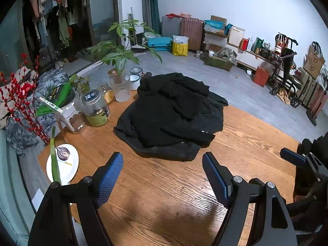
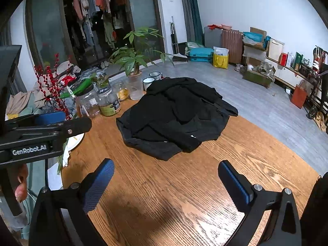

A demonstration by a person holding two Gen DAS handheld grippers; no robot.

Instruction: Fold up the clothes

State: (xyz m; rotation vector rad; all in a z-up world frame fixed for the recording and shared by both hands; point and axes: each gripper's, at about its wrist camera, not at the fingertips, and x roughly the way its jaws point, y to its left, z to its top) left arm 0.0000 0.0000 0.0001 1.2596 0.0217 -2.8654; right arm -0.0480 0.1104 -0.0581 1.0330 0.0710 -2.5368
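Left wrist view: left gripper [image 1: 163, 176] w/ blue pads spread apart, nothing btwn, over bare wood table [image 1: 164, 194]. Right gripper [image 2: 166, 182] same, wide apart, empty. Past both, black clothes [image 1: 172, 114] heaped mid-table, untouched. Jars [image 1: 96, 107] & plant [image 1: 120, 53] along left edge, suitcases [image 1: 191, 32] by far wall.

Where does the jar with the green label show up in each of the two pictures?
Left wrist view: the jar with the green label stands left of centre on the wooden table, left of the black clothes.
Right wrist view: the same jar sits left of centre, slightly higher up.
Shared landmark: the potted plant behind it.
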